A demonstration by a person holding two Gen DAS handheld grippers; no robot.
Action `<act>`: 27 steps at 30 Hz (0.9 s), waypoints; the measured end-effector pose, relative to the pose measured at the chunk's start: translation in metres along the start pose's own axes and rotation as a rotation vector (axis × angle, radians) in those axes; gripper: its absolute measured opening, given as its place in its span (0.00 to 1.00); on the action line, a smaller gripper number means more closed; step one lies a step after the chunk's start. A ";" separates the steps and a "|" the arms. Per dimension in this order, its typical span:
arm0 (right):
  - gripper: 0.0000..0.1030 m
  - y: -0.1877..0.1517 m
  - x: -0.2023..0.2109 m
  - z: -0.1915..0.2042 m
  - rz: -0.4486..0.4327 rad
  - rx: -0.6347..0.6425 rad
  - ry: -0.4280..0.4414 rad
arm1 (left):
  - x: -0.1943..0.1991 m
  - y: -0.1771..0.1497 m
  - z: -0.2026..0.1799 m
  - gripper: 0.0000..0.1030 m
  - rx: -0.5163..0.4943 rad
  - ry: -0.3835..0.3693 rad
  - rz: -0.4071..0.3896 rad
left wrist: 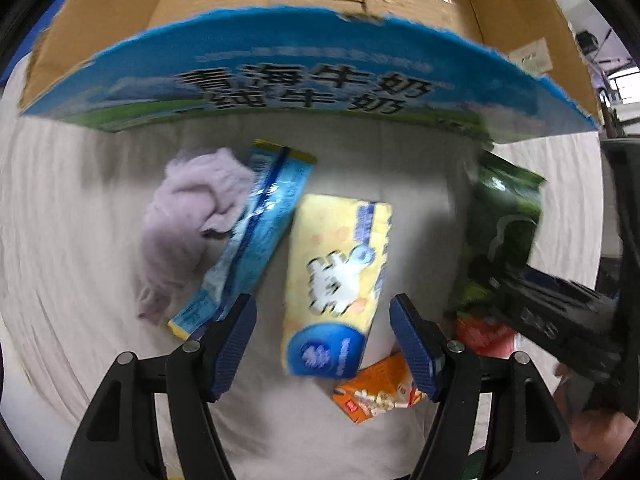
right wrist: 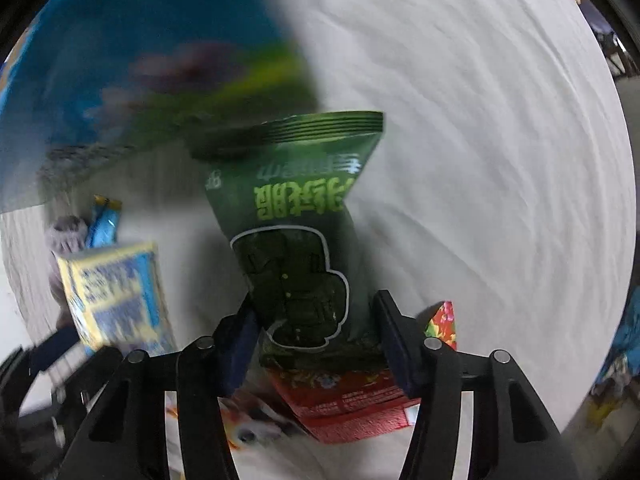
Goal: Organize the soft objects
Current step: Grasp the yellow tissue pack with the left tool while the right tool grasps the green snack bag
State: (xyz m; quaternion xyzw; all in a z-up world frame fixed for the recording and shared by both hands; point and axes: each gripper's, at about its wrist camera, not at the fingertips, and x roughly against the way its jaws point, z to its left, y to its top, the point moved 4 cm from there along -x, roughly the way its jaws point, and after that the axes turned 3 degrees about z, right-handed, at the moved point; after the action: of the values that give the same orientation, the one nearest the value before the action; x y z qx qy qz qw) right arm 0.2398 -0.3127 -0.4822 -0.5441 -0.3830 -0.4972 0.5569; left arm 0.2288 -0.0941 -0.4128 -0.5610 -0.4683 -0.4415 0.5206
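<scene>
My left gripper (left wrist: 323, 322) is open, its blue pads either side of a yellow tissue pack (left wrist: 336, 276) lying on the white cloth. A blue-and-yellow flat packet (left wrist: 256, 228) and a crumpled lilac cloth (left wrist: 188, 220) lie to its left. An orange snack pack (left wrist: 376, 394) lies by the right pad. My right gripper (right wrist: 314, 338) has its fingers around the lower end of a dark green snack bag (right wrist: 304, 216), seemingly clamped on it. The bag also shows in the left wrist view (left wrist: 504, 224). A red packet (right wrist: 352, 404) lies under it.
A large cardboard box (left wrist: 320, 0) with a blue printed front flap (left wrist: 304, 76) stands open at the far side of the white cloth (right wrist: 480, 160). The yellow tissue pack (right wrist: 116, 292) appears at the left of the right wrist view.
</scene>
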 end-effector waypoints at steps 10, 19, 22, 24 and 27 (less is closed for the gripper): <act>0.54 0.001 -0.017 -0.017 0.030 -0.024 -0.007 | -0.024 0.010 -0.006 0.42 0.032 0.022 -0.019; 0.41 -0.019 -0.010 -0.006 -0.001 0.007 0.001 | 0.010 -0.010 -0.017 0.42 0.061 0.034 -0.095; 0.40 -0.027 -0.006 -0.003 -0.007 0.024 0.026 | 0.027 -0.022 -0.017 0.42 0.066 0.036 -0.120; 0.40 -0.034 0.000 -0.002 -0.019 0.038 0.048 | 0.040 -0.029 -0.017 0.42 0.070 0.029 -0.143; 0.39 -0.047 0.012 -0.001 -0.036 0.050 0.091 | 0.059 -0.035 -0.019 0.42 0.079 0.021 -0.178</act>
State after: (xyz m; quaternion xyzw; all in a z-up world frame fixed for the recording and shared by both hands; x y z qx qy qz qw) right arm 0.1962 -0.3113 -0.4605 -0.4998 -0.3791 -0.5217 0.5782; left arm 0.2040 -0.1084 -0.3479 -0.4917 -0.5277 -0.4731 0.5060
